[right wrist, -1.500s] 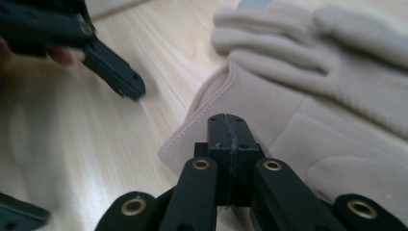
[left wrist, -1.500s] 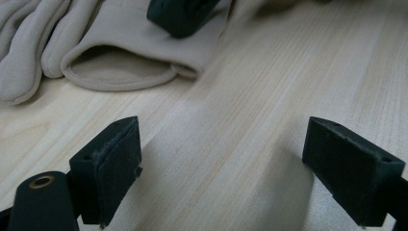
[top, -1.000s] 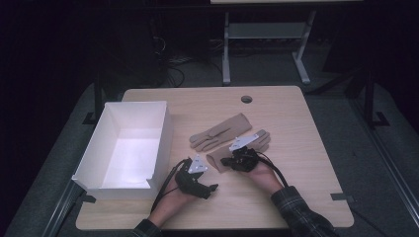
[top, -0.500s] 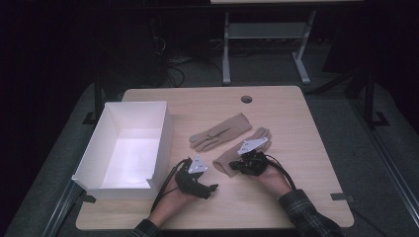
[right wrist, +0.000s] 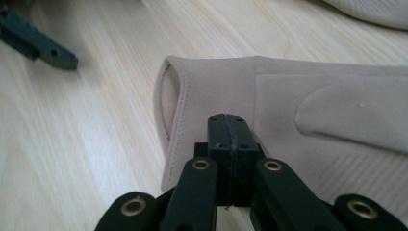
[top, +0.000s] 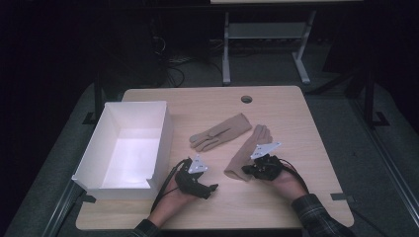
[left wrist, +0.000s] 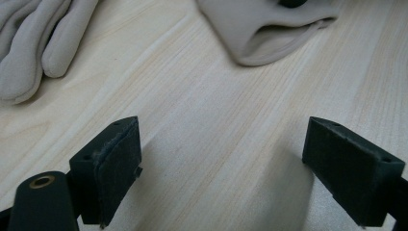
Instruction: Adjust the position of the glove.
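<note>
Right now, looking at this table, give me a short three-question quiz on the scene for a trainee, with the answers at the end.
1. True or false: the left hand-held gripper has its jaws open over bare table.
2. What is the right hand-held gripper shut on? A a sock; B the nearer beige glove, at its cuff; C a towel.
3. In the high view, on which side of the table does the white box stand?
Key: 1 true; 2 B; 3 the left side.
</note>
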A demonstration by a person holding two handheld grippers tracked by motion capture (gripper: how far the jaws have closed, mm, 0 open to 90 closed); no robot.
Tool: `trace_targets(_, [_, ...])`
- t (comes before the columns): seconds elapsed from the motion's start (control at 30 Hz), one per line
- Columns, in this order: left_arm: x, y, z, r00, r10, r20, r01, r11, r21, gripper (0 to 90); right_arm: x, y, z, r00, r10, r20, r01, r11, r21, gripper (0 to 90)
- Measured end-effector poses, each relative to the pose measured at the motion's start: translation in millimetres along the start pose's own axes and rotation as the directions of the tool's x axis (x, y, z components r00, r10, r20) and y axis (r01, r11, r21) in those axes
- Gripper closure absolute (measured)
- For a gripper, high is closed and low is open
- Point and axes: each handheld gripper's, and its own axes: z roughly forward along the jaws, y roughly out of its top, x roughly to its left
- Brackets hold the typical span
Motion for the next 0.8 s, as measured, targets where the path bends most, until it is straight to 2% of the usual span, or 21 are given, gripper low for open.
trace_targets(0.53, [-0.1,0.0,0.0,1.0000,-0.001,0.000,0.001,1.0000,-0.001,12.9,-10.6,-28.0,-29.6,0.9996,0.018,0.024,-0.018,0.9996,0.023,89.8])
trace_targets(0.8, [0.4,0.1,0.0,1.0000,0.007,-0.001,-0.007,1.0000,-0.001,12.8,-13.4,-44.6,-46.5,0.9980,0.049,0.041,-0.050,0.9983,0.030,89.9])
